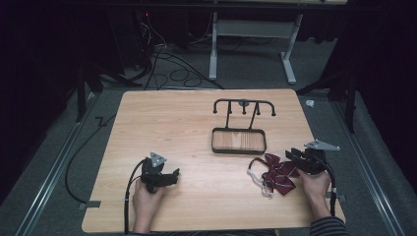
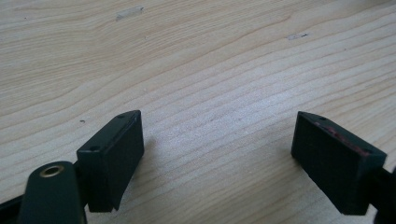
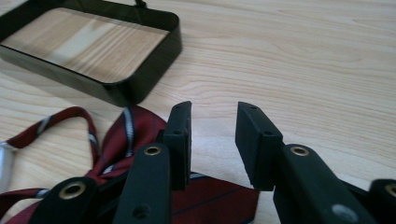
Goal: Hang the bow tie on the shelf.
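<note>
Your right gripper (image 1: 298, 158) sat at about four o'clock on the surface (image 1: 196, 128), its jaws partly apart with bare wood showing in the gap; the dark red bow tie (image 1: 278, 172) lay just beside it toward nine o'clock, its cloth running under and past the left-hand jaw in the right gripper view, so I could not tell whether a pad touched it; the tie's long axis ran roughly from eight to two o'clock, with its white strap (image 1: 255, 177) trailing toward the surface's middle; the black tray stand (image 1: 239, 140) stood near, at about eleven o'clock from the tie; your left gripper (image 1: 169, 176), jaws wide apart over bare wood, was well apart at seven o'clock; the right hand was plainly nearer.
</note>
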`<action>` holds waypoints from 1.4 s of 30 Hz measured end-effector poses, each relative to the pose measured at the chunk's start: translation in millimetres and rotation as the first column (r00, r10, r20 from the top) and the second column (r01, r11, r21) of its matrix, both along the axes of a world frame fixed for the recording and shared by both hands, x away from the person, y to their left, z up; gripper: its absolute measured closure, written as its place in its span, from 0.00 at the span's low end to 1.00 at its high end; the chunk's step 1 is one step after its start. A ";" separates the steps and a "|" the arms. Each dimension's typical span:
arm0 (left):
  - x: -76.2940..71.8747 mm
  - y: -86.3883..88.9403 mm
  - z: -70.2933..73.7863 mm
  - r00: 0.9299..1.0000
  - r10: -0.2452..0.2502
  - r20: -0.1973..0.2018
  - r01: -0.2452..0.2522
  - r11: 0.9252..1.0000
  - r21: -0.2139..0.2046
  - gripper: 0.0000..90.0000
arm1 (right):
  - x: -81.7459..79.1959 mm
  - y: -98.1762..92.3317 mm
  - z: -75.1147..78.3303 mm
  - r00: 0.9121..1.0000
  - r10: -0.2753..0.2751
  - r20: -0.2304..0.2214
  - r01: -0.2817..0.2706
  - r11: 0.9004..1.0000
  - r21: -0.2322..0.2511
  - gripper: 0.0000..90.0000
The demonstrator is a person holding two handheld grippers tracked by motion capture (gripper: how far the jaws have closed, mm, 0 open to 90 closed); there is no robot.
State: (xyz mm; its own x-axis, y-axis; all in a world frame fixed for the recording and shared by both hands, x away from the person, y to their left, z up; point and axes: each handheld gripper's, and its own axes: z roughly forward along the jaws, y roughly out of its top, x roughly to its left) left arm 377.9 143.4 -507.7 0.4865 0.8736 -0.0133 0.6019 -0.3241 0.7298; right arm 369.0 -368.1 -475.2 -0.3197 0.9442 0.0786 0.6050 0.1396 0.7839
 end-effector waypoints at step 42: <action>0.0 0.0 0.0 1.000 0.000 0.000 0.000 1.000 0.000 0.19 | 13.6 72.3 -8.6 0.965 0.252 -0.077 -0.254 0.967 -0.020 0.86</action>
